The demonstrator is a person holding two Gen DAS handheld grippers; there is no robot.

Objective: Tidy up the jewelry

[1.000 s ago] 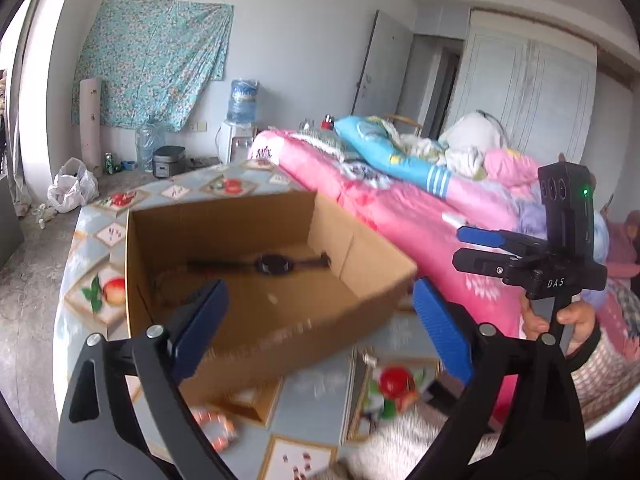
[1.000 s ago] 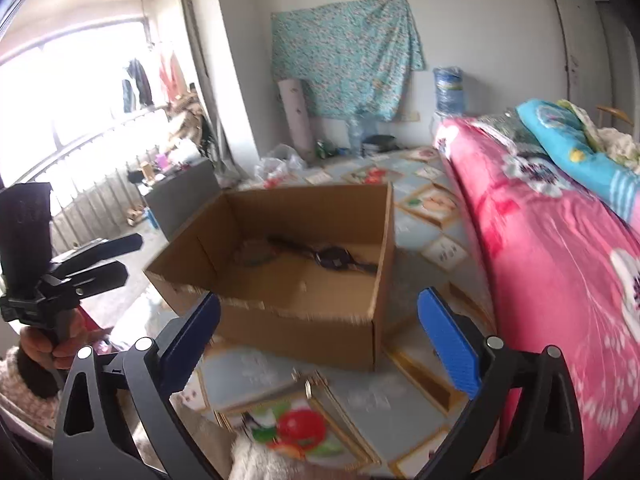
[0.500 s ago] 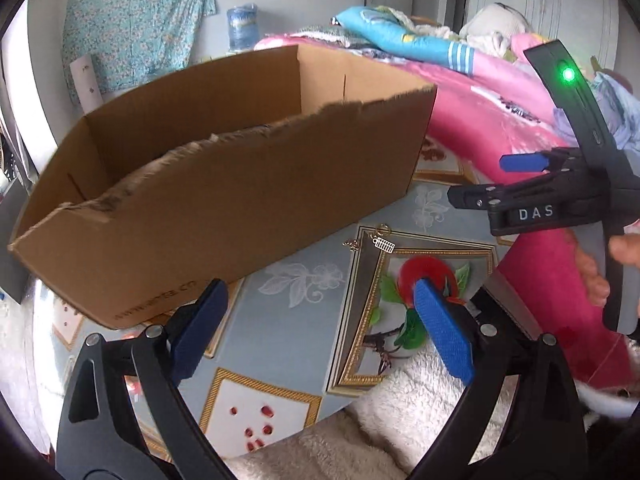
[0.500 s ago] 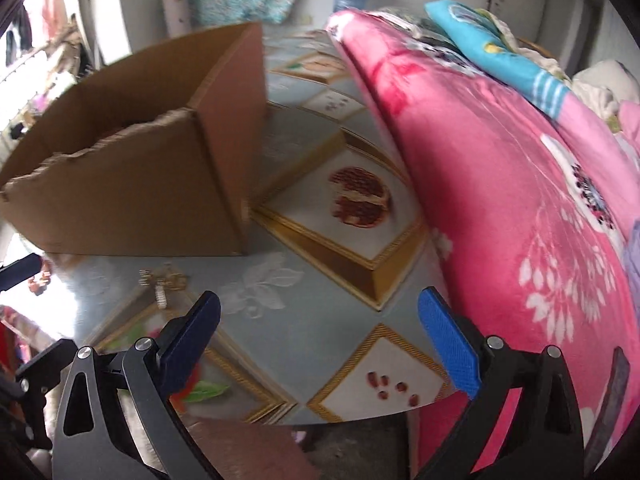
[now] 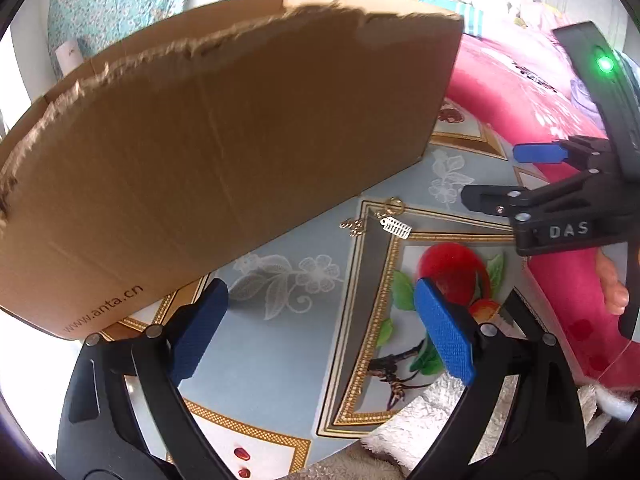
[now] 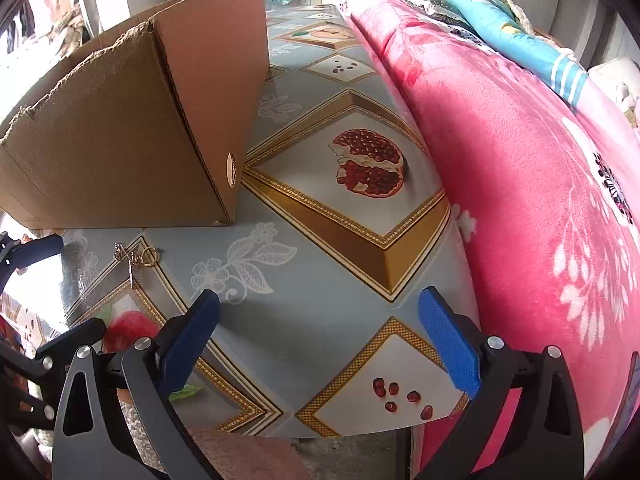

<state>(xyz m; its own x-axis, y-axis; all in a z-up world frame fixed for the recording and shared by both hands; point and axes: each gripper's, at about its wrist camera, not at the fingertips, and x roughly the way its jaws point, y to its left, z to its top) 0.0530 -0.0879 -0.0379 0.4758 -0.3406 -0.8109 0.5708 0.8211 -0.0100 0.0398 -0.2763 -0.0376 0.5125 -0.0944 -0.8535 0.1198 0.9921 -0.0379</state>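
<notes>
Here the left gripper (image 5: 316,320) is hovering low over the table (image 5: 280,356), its blue pads spread wide and gripping nothing. The right gripper (image 6: 320,336) is likewise gaping and empty, and is showing in the left view at the right edge (image 5: 520,184). The jewelry (image 5: 384,220), a gold ring, a small comb-shaped charm and a bit of chain, is lying on the patterned cloth just beside the near wall of the box (image 5: 224,140), ahead of the left gripper's pads. From the right wrist, the same pieces (image 6: 138,258) are sitting near the box's (image 6: 120,132) front corner, left of that gripper. A pink blanket (image 6: 520,160) is draping along the table's right side.
</notes>
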